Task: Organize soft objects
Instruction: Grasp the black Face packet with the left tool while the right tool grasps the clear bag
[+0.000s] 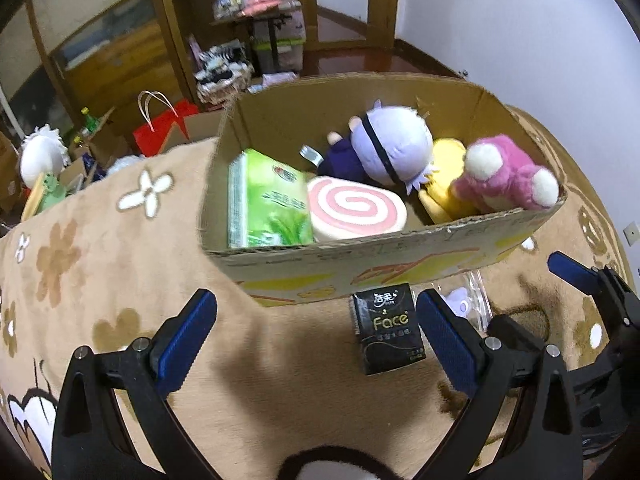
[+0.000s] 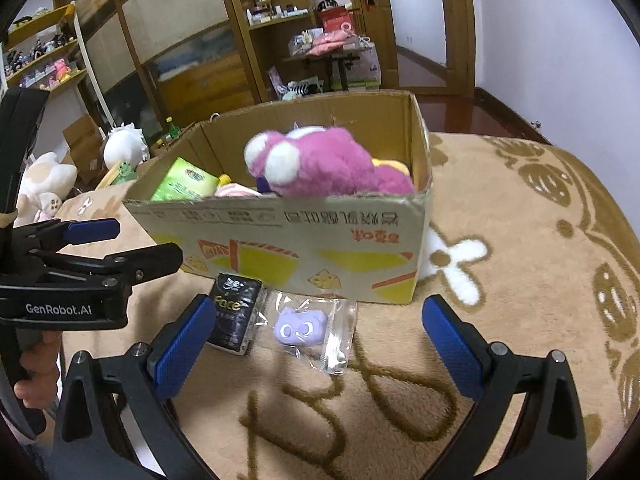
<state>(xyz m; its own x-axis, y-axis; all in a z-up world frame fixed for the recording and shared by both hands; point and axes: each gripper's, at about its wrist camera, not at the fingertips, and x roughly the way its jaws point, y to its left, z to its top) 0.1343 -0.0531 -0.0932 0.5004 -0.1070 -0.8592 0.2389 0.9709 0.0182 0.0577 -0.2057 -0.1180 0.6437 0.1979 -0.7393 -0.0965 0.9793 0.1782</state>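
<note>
An open cardboard box (image 1: 400, 264) (image 2: 280, 216) stands on a tan plush blanket. It holds a green tissue pack (image 1: 268, 200), a pink swirl roll cushion (image 1: 356, 208), a lavender-haired doll (image 1: 392, 144), a yellow plush (image 1: 440, 184) and a pink bear (image 1: 504, 176) (image 2: 320, 160). In front of the box lie a black Face tissue pack (image 1: 386, 328) (image 2: 236, 316) and a purple cat toy in a clear bag (image 2: 304, 328). My left gripper (image 1: 316, 340) is open above the blanket, near the black pack. My right gripper (image 2: 320, 348) is open around the bagged toy, above it.
The tan flower-patterned blanket (image 2: 520, 240) covers the surface. Beyond its far edge are a red gift bag (image 1: 160, 128), white plush toys (image 2: 120, 144), cartons and wooden shelves (image 2: 272, 40). The left gripper's body (image 2: 80, 280) sits at the left of the right wrist view.
</note>
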